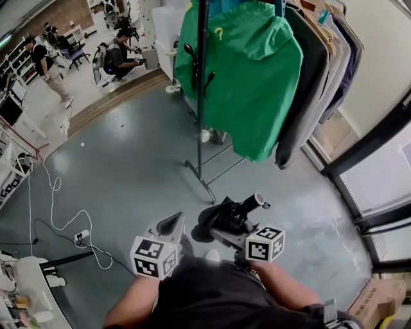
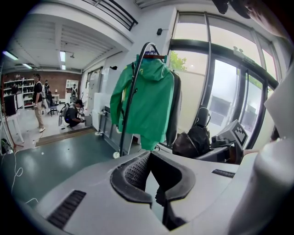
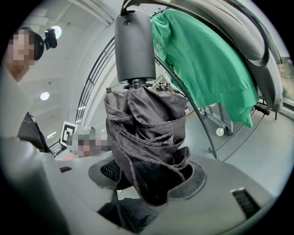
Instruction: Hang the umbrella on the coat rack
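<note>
right gripper's fingers [image 3: 196, 180] clamped on the folded umbrella [image 3: 147, 133] at its canopy, low in front of the person. long axis runs along the fingers, handle [image 3: 134, 46] pointing away toward the coat rack [image 1: 200, 96]. umbrella's tip end is buried behind the pads. rack top is cut off in head view. left gripper [image 2: 149, 158] fingers closed, tips touching, nothing between.

Daylight is pouring in through the tall dark-framed windows [image 2: 220, 92] on the right and spreading across a grey-green floor [image 1: 128, 173]. Strip lights [image 2: 62, 56] are glowing on the white ceiling at the far left, where a brick wall [image 1: 58, 16] is backing shelves [image 2: 18, 87]. A white cable [image 1: 56, 182] is trailing over the near-left floor.
</note>
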{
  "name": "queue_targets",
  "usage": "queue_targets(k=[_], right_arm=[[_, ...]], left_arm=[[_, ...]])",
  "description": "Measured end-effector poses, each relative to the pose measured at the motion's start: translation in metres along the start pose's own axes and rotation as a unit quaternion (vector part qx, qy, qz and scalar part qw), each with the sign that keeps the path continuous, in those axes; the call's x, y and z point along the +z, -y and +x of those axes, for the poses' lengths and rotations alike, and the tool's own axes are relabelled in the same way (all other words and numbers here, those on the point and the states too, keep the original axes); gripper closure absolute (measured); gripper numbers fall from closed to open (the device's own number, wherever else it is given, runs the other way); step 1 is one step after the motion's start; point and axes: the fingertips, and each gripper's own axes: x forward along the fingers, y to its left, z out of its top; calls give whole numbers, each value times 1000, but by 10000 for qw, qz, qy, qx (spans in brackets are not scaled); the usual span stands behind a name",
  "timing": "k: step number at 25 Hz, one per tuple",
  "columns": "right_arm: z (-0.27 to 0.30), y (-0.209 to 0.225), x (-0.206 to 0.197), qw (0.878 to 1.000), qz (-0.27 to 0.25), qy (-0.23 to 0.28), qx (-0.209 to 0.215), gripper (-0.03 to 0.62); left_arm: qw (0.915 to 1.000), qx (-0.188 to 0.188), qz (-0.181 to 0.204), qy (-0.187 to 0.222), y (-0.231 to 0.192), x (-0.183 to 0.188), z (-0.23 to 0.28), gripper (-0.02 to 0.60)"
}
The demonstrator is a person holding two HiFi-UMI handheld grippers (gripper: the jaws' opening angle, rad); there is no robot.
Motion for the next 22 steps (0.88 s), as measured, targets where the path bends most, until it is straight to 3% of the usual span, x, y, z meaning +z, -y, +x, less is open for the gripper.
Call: queue_targets(k=[10,22], right_arm=[[20,15,34,9990,-366,-36,-253,345],[96,29,67,9959,-621,-507,-411,345]], left_arm=[[9993,-229,151,235,-27,40,28,566],[9988,-365,165,281,-103,73,54,566]])
